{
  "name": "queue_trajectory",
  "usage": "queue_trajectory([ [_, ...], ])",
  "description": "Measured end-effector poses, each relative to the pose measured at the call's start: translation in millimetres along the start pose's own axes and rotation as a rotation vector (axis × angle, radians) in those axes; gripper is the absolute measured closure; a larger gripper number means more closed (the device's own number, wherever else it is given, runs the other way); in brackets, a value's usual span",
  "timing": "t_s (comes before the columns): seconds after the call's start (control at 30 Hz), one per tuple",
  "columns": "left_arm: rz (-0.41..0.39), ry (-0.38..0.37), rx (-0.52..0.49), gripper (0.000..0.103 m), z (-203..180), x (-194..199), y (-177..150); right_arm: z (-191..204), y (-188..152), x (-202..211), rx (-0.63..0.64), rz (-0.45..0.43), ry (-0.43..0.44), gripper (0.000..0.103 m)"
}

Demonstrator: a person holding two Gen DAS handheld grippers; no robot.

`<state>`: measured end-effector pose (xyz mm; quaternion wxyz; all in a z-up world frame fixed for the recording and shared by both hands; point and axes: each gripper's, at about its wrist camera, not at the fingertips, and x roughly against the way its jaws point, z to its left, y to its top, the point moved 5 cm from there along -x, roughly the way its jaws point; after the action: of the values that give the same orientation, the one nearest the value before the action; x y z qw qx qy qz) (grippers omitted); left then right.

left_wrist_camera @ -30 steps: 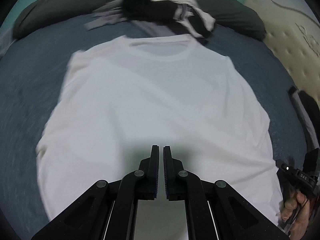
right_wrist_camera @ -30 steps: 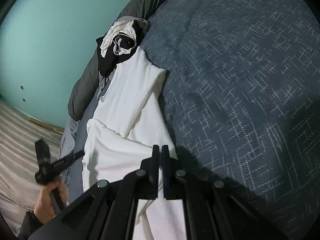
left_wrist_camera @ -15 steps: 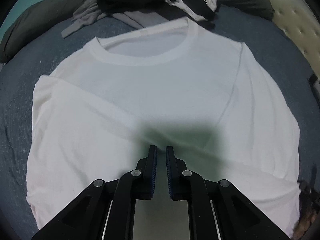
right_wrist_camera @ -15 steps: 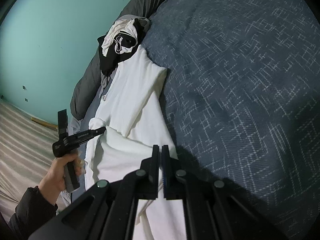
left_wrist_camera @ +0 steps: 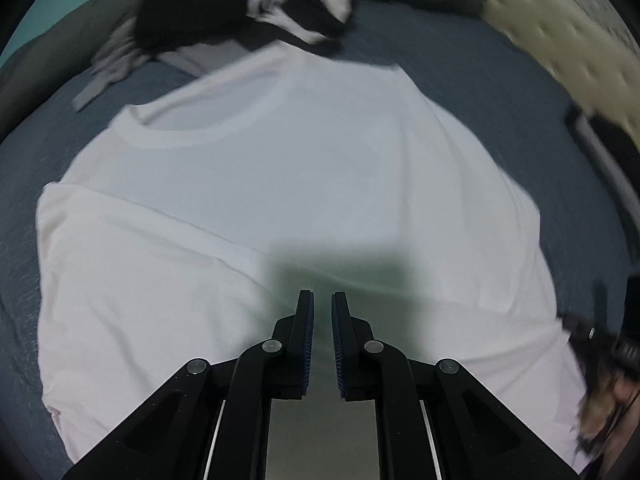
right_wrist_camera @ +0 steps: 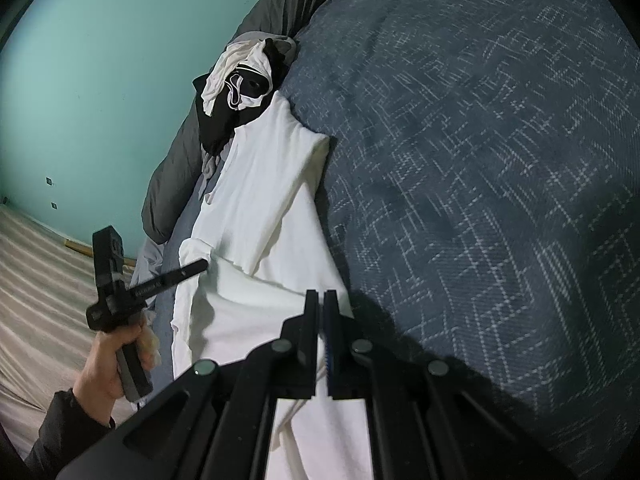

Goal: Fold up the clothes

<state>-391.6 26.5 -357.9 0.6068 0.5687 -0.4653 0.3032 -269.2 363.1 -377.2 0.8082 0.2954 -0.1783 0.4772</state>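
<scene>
Beside shirt [right_wrist_camera: 256, 200], bare bedspread [right_wrist_camera: 480, 160]

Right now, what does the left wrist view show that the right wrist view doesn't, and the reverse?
Left wrist only: the white cotton T-shirt's round collar, a cream tufted headboard.
Right wrist only: the teal wall, striped floor, and the left claw from outside, tip at the shirt's bunched edge.
Both: the shirt, the blue patterned bedspread, the black-and-white clothes pile.

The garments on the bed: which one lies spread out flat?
The white T-shirt, spread out before the left claw. The black and white clothes lie bunched beyond its collar.
</scene>
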Motion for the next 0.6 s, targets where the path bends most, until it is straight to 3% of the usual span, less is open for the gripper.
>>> queue_trajectory([
  [0.2, -0.016, 0.012, 0.037, 0.093, -4.9, -19.3, 13.5, -0.8, -0.5, -1.3, 0.0, -0.001, -0.003, 0.101],
  [0.4, -0.055, -0.051, 0.051, 0.093, -9.0, 12.6, 8.6, -0.9, 0.0, -1.6, -0.007, -0.001, 0.003, 0.101],
  [0.6, 0.016, -0.078, -0.036, 0.093, -35.3, -6.1, -21.0, -1.4, -0.7, -1.1, -0.009, -0.002, 0.0, 0.101],
])
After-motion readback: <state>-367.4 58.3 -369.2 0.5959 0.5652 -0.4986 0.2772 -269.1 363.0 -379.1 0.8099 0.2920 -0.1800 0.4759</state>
